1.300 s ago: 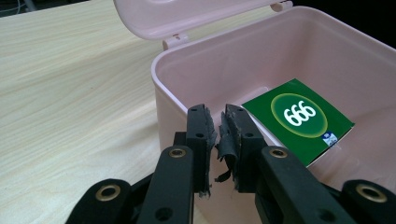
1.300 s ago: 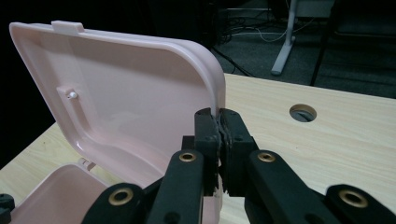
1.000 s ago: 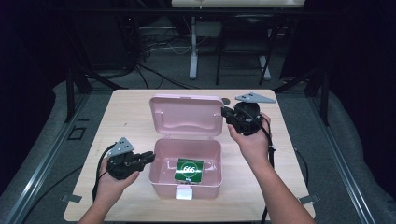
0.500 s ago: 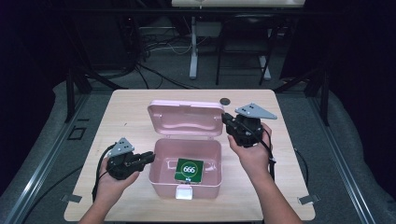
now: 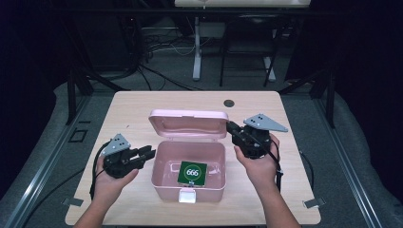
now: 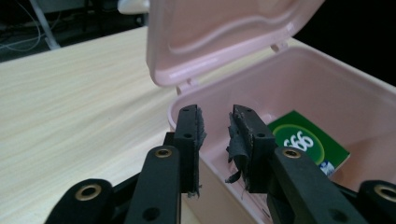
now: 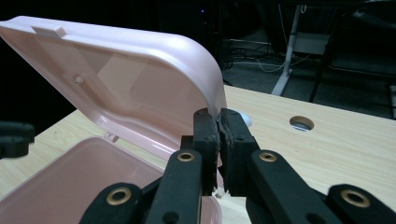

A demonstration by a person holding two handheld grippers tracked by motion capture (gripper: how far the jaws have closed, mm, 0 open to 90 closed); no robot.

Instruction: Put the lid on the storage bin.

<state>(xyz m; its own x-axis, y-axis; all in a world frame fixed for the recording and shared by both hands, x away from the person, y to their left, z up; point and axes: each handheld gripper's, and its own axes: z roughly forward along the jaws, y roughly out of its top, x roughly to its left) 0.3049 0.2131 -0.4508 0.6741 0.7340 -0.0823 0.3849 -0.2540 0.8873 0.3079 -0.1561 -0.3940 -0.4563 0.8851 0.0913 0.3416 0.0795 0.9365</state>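
A pink plastic box (image 5: 161,183) stands open in the middle of the table, and a green card marked 666 (image 5: 192,173) lies flat inside it. Its hinged lid (image 5: 187,124) leans forward over the back of the box. My right gripper (image 5: 229,126) is shut on the lid's right edge (image 7: 212,88), pinched between the fingertips (image 7: 218,122). My left gripper (image 5: 148,153) is at the box's left wall, its jaws a little apart (image 6: 217,123) on either side of the rim. I cannot tell whether they touch it. The card (image 6: 308,142) lies beyond them.
The wooden table (image 5: 294,190) has a round cable hole (image 5: 229,102) near its back edge, behind the lid. Dark floor, cables and table legs lie beyond the far edge. Bare wood flanks the box on both sides.
The right gripper has come toward the person with the lid, swinging it from leaning back to tilting forward over the box. The left gripper has stayed at the box's left wall.
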